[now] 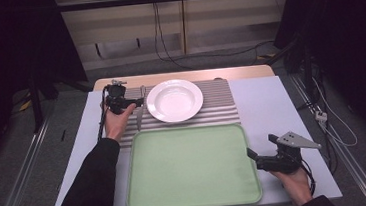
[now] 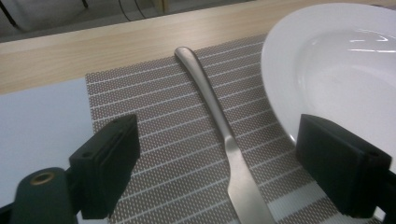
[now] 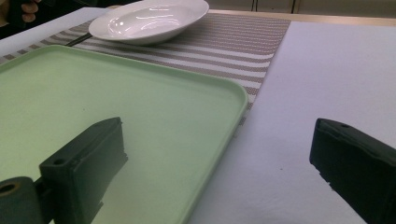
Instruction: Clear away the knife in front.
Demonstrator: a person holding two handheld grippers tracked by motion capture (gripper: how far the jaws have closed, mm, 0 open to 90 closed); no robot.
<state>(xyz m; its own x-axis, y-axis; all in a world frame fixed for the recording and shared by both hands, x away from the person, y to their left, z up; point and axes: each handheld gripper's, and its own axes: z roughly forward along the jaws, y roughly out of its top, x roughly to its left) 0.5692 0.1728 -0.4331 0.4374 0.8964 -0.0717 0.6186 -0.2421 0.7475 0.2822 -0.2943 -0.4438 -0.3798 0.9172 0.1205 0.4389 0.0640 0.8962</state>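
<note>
On the table (image 1: 281, 104), which is covered by a pale sheet with a strip of light wood exposed at its far edge, a large pale green tray (image 1: 191, 167) is set at the near side, and nothing is carried on it. Behind the tray and partly overlapped by it, a brown placemat (image 1: 219, 105) with white stripes is laid. A white deep plate (image 1: 174, 100) is seated on the placemat, beyond the tray's far rim. Just left of the plate, a silver table knife (image 2: 219, 121) is laid flat on the placemat; its handle is pointed toward the far edge, and it is close beside the plate's rim, though contact cannot be judged.

The left gripper (image 2: 217, 163) is held low over the knife with its jaws spread wide; the knife is seen between them, untouched by either pad, and the right-hand jaw is seen in front of the plate's rim. The right gripper (image 3: 217, 172) is held at the tray's right edge, its jaws also spread wide and nothing gripped: one jaw is seen over the tray's corner, the other over the bare sheet.

No brand, label or readable writing can be made out on any item.
</note>
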